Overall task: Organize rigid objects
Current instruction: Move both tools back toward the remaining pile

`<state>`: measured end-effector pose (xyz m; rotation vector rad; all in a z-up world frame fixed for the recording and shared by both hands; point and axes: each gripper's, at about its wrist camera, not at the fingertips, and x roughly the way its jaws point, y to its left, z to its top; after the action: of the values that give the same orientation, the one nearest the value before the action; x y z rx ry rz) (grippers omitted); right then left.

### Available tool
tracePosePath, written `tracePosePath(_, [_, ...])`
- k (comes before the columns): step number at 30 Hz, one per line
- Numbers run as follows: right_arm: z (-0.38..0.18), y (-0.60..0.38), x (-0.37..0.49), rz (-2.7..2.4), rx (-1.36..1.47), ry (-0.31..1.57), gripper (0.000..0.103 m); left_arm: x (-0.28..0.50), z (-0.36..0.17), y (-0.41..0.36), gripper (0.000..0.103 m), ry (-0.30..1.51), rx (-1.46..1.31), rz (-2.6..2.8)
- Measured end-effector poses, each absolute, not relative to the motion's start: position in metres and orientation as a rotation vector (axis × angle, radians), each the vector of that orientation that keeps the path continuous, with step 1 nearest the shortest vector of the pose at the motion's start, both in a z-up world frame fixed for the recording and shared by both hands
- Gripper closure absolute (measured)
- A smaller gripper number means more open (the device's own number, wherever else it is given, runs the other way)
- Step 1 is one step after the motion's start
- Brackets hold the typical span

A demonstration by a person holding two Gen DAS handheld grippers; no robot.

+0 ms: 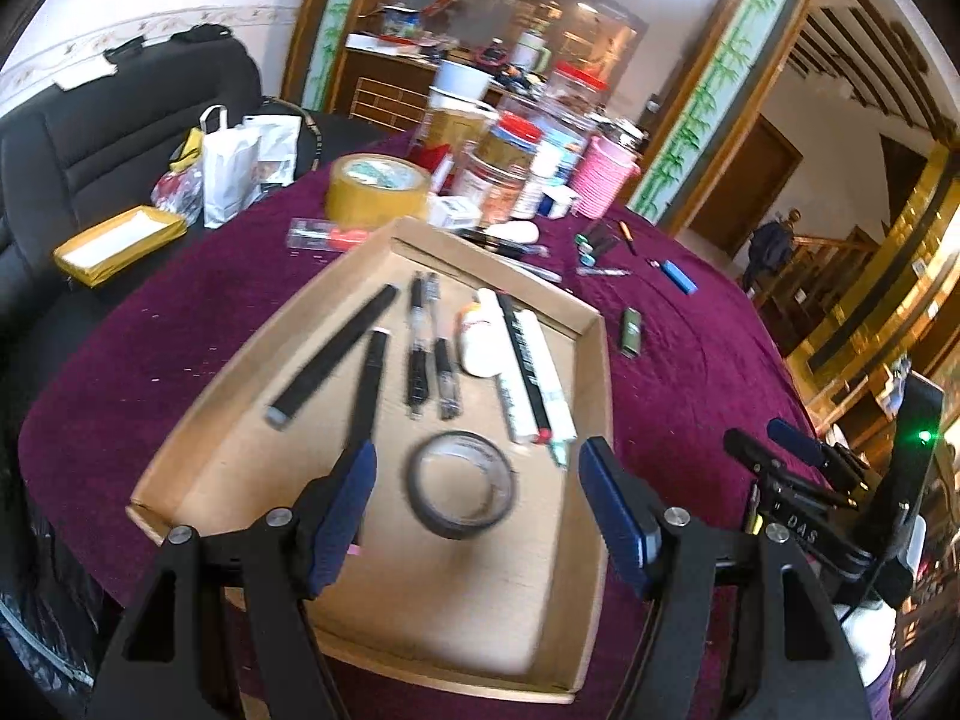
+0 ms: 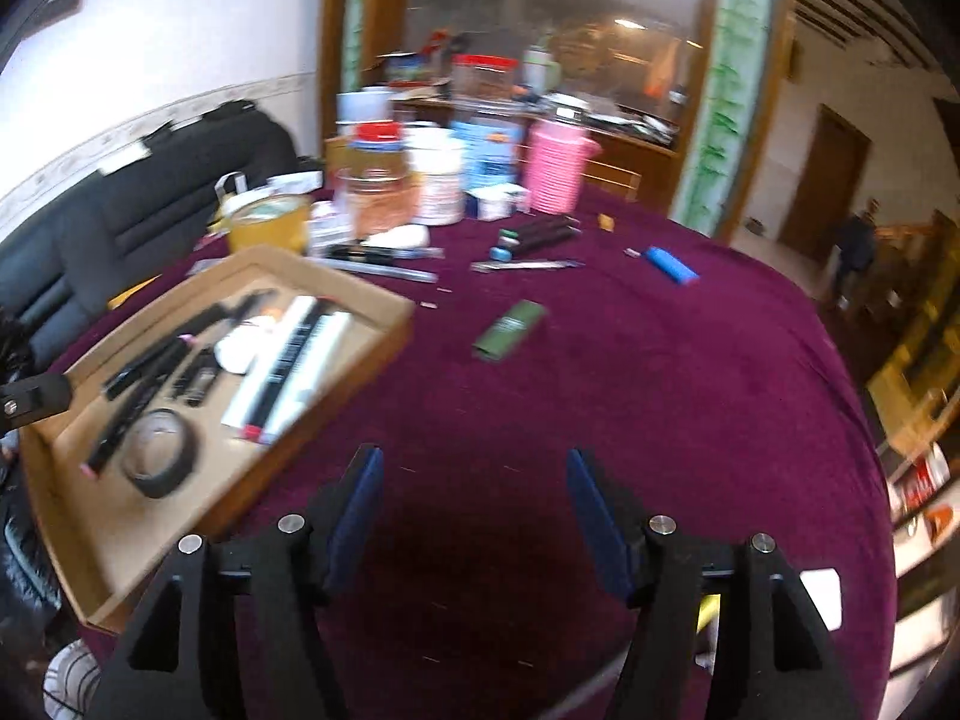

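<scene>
**Operator:** Left of the table, I see a yellow padded envelope (image 1: 117, 243) on the black sofa (image 1: 90, 138). On the maroon tablecloth (image 2: 630, 390), a wide roll of tan packing tape (image 1: 378, 187) stands just beyond the cardboard tray (image 1: 198, 438).

**Supervisor:** Tray contents?

**Operator:** From left to right: two long black sticks (image 1: 333, 354), two black pens (image 1: 429, 354), a white bottle (image 1: 480, 339) and white tubes (image 1: 537, 378). A black tape roll (image 1: 461, 492) lies nearest me.

**Supervisor:** Left gripper?

**Operator:** My left gripper (image 1: 477, 504) hovers over the tray's near end, jaws apart, nothing between the pads.

**Supervisor:** Items outside the tray?

**Operator:** A green lighter (image 2: 509, 330) lies right of the tray; a blue lighter (image 2: 672, 264) lies farther right, well apart.

**Supervisor:** Right gripper?

**Operator:** My right gripper (image 2: 474, 510) sits over bare cloth, jaws apart and empty.
</scene>
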<state>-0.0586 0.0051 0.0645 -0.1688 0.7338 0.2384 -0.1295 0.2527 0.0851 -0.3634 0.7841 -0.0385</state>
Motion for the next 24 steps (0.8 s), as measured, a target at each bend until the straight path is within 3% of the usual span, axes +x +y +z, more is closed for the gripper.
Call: tracePosePath(24, [0.050,-0.127,-0.065,0.060,-0.048,0.701,0.032,-0.107,0.076,0.101,0.033,0.918,-0.105,-0.213])
